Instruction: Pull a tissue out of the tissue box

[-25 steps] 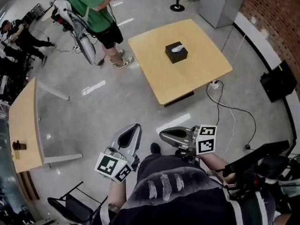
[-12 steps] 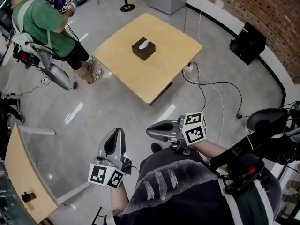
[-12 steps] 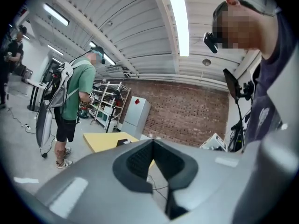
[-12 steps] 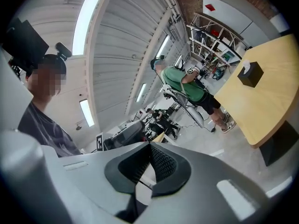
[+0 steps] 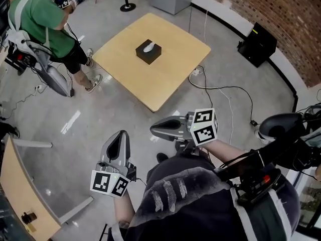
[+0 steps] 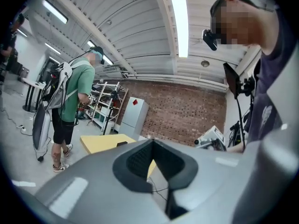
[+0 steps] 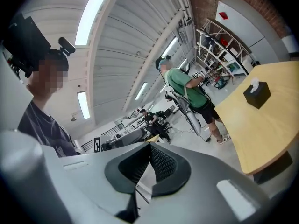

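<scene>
While your left tool (image 5: 119, 136) and right tool (image 5: 153, 130) are both clenched on nothing, well apart from the box (image 5: 148, 53), step closer, open one, and pinch only the tissue (image 5: 149, 46).

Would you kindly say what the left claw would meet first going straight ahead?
Open floor lies ahead of the left claw; then, probably, the wooden table, though height is unclear.

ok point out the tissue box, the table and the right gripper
tissue box (image 5: 150, 56), head view, its dark body
table (image 5: 173, 59), head view, bare top beside the box
right gripper (image 5: 153, 130), head view, tips of its shut jaws
</scene>
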A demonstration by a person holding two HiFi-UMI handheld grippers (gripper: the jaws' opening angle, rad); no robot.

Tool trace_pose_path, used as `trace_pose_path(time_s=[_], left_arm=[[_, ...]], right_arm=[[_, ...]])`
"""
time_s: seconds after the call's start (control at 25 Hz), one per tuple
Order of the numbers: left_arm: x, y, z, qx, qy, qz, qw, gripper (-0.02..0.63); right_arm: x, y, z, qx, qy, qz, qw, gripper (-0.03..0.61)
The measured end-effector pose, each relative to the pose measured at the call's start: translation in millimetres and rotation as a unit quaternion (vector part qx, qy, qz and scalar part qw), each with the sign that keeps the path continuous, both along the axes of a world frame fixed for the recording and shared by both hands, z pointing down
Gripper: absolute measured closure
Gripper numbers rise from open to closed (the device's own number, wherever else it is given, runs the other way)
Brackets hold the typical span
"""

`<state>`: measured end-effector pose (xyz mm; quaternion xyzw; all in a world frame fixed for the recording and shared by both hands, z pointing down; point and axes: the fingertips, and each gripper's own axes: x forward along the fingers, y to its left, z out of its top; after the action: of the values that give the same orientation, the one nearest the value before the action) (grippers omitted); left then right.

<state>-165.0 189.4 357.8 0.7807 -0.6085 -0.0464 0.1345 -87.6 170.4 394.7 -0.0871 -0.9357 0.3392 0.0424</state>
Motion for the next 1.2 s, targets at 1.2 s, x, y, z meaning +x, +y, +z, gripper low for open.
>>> trace_pose_path(time_s=[1.2], left_arm=[[50.3, -204.4, -2.2, -0.08, -0.052, -0.059, 0.9937, 0.614]], right_arm=[[22.4, -180.7, -21.4, 0.222, -0.013, -0.111, 0.969, 0.581]])
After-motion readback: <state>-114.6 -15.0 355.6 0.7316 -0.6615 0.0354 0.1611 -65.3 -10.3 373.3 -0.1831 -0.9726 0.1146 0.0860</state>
